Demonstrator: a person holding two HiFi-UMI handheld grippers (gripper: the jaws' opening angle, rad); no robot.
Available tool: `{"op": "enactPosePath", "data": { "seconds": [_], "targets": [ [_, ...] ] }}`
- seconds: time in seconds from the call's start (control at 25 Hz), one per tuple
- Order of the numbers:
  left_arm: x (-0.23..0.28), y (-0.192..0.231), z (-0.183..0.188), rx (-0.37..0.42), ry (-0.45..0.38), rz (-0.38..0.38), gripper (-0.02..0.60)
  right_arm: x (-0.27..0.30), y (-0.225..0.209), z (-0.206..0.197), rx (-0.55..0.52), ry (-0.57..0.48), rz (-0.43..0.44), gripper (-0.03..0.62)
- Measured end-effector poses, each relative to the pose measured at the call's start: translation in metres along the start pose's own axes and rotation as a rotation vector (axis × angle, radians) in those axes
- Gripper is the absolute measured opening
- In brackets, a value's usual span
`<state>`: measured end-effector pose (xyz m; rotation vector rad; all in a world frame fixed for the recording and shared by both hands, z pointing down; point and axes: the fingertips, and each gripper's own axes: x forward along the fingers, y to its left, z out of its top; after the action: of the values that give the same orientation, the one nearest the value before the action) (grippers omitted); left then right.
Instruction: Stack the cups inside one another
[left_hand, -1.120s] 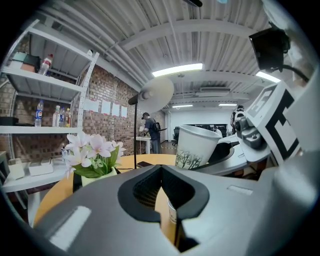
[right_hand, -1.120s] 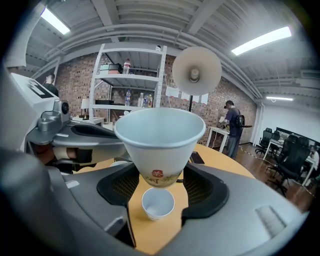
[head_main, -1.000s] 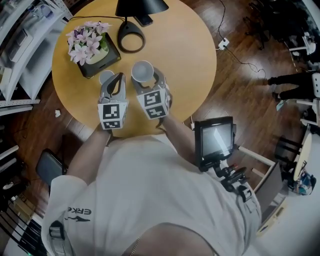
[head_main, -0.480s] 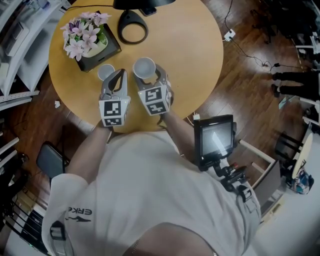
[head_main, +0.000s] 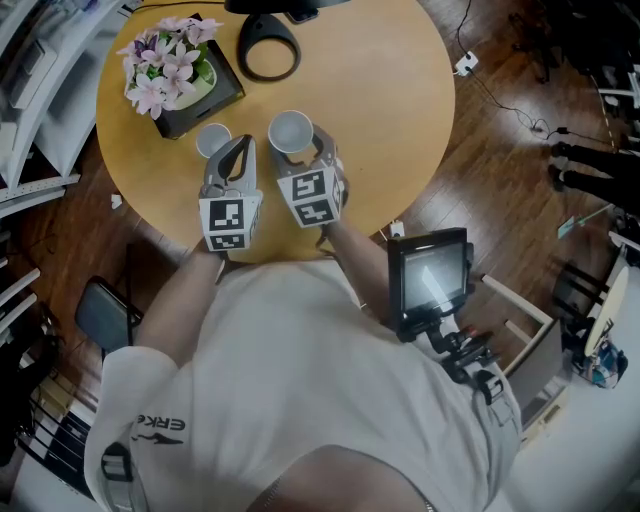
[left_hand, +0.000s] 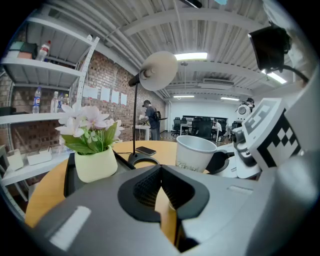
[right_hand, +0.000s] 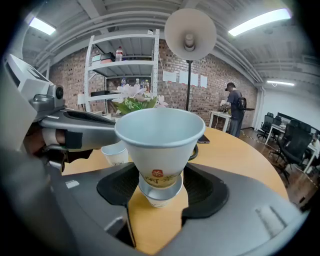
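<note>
The stacking is only part done, as far as I can judge. The right claw (right_hand: 160, 171) is closed on a cup (right_hand: 160, 132), with a pad against its lower wall on each side. The cup is mouth up over the near middle of the table (head_main: 385, 110). I can't tell whether it rests there or hangs just clear.

Round the cup's foot there looks to be the rim of a lower cup (right_hand: 159, 192), with the held one already seated in it. I couldn't swear it is a separate cup and not the base of the same one.

A small cup (head_main: 212, 140) stands alone and upright on the table near the flowers (head_main: 165, 72). It is left of the held cup and apart from it, so it has yet to be nested with the rest.

The left claw (left_hand: 160, 170) has its jaws together at the tips and holds nothing. The small cup stands just beyond its tip and a little to the left, not touching it.
</note>
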<state>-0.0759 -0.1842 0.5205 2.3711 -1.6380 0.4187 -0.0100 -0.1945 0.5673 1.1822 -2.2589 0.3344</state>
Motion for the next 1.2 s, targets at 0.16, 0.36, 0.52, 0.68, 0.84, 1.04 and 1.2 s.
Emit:
{"op": "enactPosePath", "data": {
  "seconds": [0.16, 0.36, 0.52, 0.68, 0.84, 1.04, 1.2],
  "targets": [
    [0.0009, 0.0003, -0.001, 0.001, 0.004, -0.002, 0.002, 0.0012, -0.0009, -0.0031, 0.01, 0.007, -0.004, 0.293],
    [0.0006, 0.0001, -0.0004, 0.001, 0.009, 0.0, 0.002, 0.0023, -0.0014, -0.005, 0.023, 0.017, -0.003, 0.293],
    [0.0003, 0.0007, -0.0009, 0.005, 0.015, 0.0, 0.002, 0.0044, -0.0006, -0.0069, 0.034, 0.023, 0.001, 0.293],
    [0.0007, 0.0012, -0.0008, 0.006, 0.015, -0.002, 0.002, 0.0047, 0.0011, -0.0047, 0.035, 0.014, 0.007, 0.293],
    [0.0015, 0.0019, -0.0003, 0.01, 0.015, -0.004, 0.002, 0.0047, 0.0011, -0.006, 0.047, 0.009, 0.016, 0.296],
    [0.0036, 0.0025, -0.0001, 0.012, 0.015, -0.007, 0.002, 0.0058, -0.0005, -0.0066, 0.064, 0.007, 0.024, 0.301],
    [0.0051, 0.0025, -0.0024, 0.008, 0.01, -0.007, 0.002, 0.0053, -0.001, -0.0062, 0.073, 0.006, 0.027, 0.299]
  ]
}}
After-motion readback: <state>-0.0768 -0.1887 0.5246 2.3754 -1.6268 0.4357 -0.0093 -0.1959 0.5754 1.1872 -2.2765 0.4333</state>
